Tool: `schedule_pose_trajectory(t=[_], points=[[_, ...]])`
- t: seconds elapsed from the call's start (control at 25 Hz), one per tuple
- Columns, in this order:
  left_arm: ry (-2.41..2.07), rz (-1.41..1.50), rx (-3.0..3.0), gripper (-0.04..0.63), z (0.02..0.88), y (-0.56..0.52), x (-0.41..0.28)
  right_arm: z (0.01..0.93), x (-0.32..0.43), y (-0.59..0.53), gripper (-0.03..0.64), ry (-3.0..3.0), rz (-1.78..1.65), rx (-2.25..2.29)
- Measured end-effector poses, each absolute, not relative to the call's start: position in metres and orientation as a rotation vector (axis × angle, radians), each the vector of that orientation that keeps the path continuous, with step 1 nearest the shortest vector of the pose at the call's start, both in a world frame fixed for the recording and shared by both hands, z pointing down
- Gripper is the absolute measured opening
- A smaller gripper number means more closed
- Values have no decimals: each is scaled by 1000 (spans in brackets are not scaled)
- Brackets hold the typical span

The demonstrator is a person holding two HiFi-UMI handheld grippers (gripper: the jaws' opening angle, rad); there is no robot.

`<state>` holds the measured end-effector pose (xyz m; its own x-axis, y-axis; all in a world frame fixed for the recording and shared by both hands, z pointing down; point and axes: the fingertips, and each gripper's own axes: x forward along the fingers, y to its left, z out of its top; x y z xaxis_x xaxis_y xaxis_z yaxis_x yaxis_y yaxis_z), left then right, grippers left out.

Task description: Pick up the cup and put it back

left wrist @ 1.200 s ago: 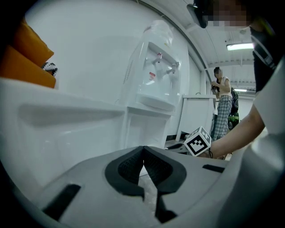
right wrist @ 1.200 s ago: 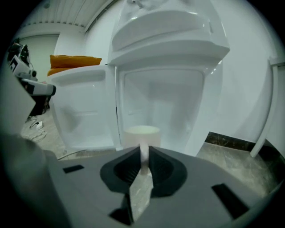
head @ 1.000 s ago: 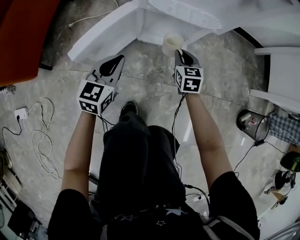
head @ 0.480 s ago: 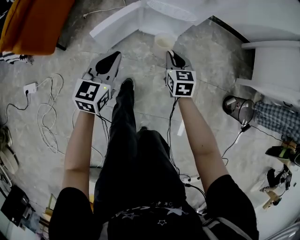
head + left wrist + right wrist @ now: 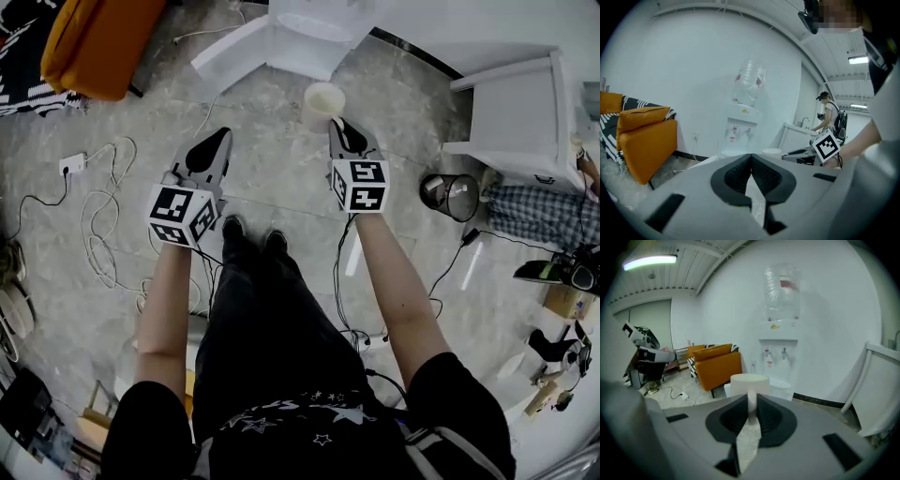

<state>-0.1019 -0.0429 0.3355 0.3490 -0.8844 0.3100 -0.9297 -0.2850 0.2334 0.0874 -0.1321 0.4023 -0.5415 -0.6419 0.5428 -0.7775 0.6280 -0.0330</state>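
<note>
Jaws of right gripper (image 5: 339, 127) pinched on near wall of cup (image 5: 322, 101), upright at their tips, held in the air, dispenser (image 5: 780, 352) straight ahead beyond it; left gripper (image 5: 214, 145) closed, empty, alongside, farther from cup.

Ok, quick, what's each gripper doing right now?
Left gripper: closed, nothing in it.
Right gripper: closed on the cup.

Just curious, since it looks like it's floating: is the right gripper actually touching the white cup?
Touching. In the right gripper view, the right gripper has its jaws pinched on the wall of the cup.
</note>
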Motion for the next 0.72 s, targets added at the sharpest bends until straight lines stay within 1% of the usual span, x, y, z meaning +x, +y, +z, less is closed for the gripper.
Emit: schedule_pose_trajectory(t=[0.12, 0.24, 0.52, 0.72], points=[[-1606, 169, 2261, 9, 313, -25, -107, 374, 95, -123, 44, -2395, 359, 1154], [-1642, 108, 2215, 9, 300, -7, -124, 357, 100, -108, 44, -2394, 322, 1190], [-1635, 22, 2204, 9, 272, 51, -137, 324, 108, -28, 44, -2358, 269, 1251], [-1461, 139, 2328, 9, 258, 113, -116, 296, 102, 44, 44, -2338, 295, 1312]])
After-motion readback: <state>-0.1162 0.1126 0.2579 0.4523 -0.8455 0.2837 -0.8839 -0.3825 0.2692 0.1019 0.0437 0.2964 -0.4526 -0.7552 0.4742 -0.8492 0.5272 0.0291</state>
